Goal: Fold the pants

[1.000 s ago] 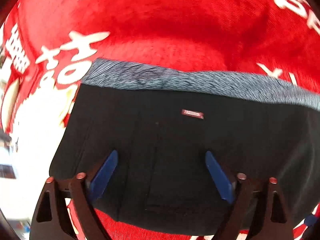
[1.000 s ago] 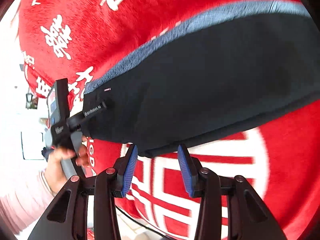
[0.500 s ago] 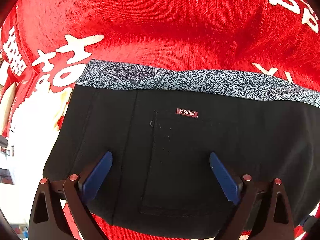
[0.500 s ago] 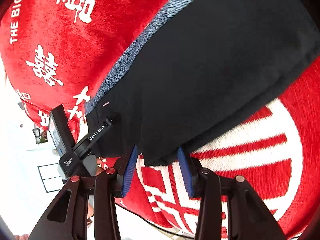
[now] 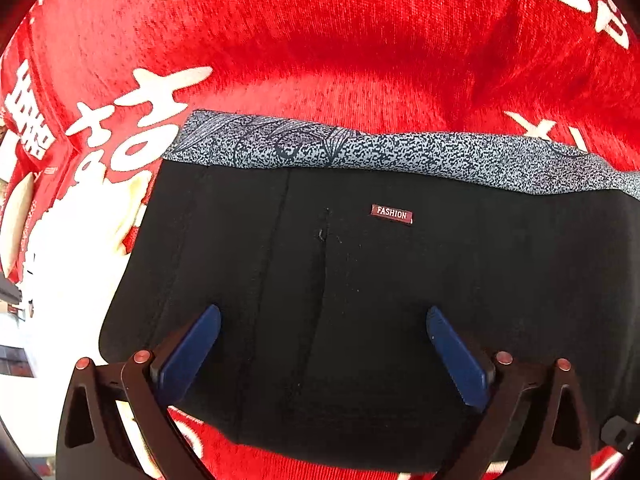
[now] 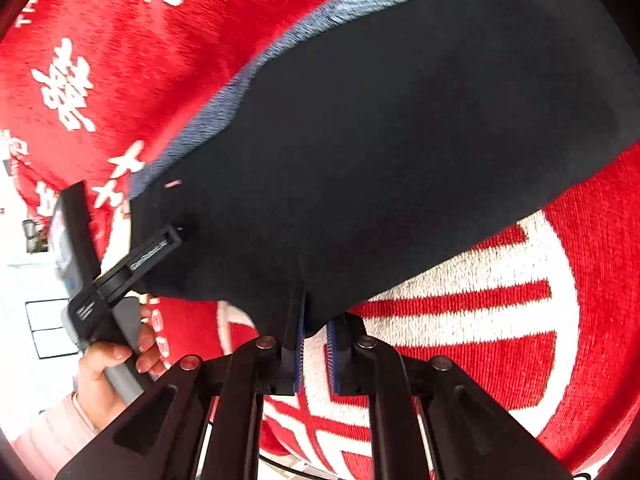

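Note:
Black pants (image 5: 360, 280) with a grey speckled waistband (image 5: 360, 148) and a small "FASHION" tag (image 5: 391, 213) lie folded on a red blanket. My left gripper (image 5: 320, 320) is open, its blue pads wide apart over the near part of the pants. In the right wrist view the pants (image 6: 400, 140) fill the upper frame. My right gripper (image 6: 316, 320) has closed on the near edge of the pants, the cloth pinched between its pads. The left gripper's body (image 6: 120, 272) shows at the left, held by a hand.
A red blanket with white characters (image 5: 320, 40) covers the surface, with a large white and red emblem (image 6: 480, 300) near my right gripper. The blanket's left edge (image 5: 24, 160) drops off to a bright floor.
My right gripper's jaws have narrowed from open to pinched on the pants' edge. My left gripper has stayed open over the pants, with little movement.

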Demonstrator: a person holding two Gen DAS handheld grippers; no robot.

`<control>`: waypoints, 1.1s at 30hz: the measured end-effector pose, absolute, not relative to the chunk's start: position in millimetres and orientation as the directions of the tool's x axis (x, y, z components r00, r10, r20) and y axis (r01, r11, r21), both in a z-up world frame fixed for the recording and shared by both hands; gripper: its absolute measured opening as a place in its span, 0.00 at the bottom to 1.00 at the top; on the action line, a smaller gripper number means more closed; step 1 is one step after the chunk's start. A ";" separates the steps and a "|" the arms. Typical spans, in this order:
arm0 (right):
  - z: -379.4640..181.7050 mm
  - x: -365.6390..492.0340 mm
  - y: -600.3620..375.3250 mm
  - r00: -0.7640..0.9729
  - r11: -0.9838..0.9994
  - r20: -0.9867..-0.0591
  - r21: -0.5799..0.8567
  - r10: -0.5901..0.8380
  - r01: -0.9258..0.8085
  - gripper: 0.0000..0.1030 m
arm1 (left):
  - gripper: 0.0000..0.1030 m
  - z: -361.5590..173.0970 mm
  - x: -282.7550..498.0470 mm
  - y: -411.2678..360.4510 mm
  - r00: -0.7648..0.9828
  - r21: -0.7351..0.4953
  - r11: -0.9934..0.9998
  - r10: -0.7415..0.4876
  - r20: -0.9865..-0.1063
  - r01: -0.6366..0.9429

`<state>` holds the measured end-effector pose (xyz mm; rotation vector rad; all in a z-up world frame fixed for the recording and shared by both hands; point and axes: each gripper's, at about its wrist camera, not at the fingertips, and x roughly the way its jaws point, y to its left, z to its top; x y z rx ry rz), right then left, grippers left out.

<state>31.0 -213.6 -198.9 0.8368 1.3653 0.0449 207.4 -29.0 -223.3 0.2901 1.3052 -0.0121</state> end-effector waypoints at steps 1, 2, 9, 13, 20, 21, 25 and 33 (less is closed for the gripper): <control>-196.4 27.7 -216.6 0.238 0.714 -0.834 0.550 0.498 0.433 0.26 | 1.00 -218.9 209.5 -28.7 0.266 0.216 0.960 0.164 -0.950 0.177; -192.5 22.3 -221.3 0.207 0.725 -0.844 0.532 0.495 0.437 0.34 | 1.00 -211.6 212.0 -27.6 0.281 0.221 0.959 0.167 -0.945 0.176; -137.1 26.0 -264.3 0.287 0.860 -0.917 0.369 0.277 0.351 0.34 | 1.00 -197.4 272.6 -14.3 0.349 0.268 0.956 0.211 -0.913 0.121; -142.7 57.2 -279.6 0.309 0.905 -0.935 0.276 0.175 0.323 0.34 | 1.00 -230.3 303.3 7.7 0.280 0.236 0.971 0.219 -0.935 0.026; -173.2 60.0 -307.6 0.262 0.879 -0.955 0.243 0.141 0.411 0.33 | 1.00 -219.2 309.5 9.4 0.248 0.244 0.969 0.231 -0.941 0.024; -170.2 57.1 -310.3 0.263 0.876 -0.956 0.235 0.130 0.422 0.34 | 1.00 -213.6 303.2 5.5 0.251 0.251 0.967 0.230 -0.940 0.052; -156.7 39.2 -320.3 0.265 0.850 -0.954 0.253 0.140 0.461 0.38 | 1.00 -180.0 260.2 -25.8 0.287 0.208 0.961 0.151 -0.946 0.182; -147.3 -8.7 -332.2 0.233 0.826 -0.959 0.262 0.164 0.499 0.55 | 1.00 -153.2 177.1 -141.2 0.207 0.027 0.909 -0.066 -0.976 0.415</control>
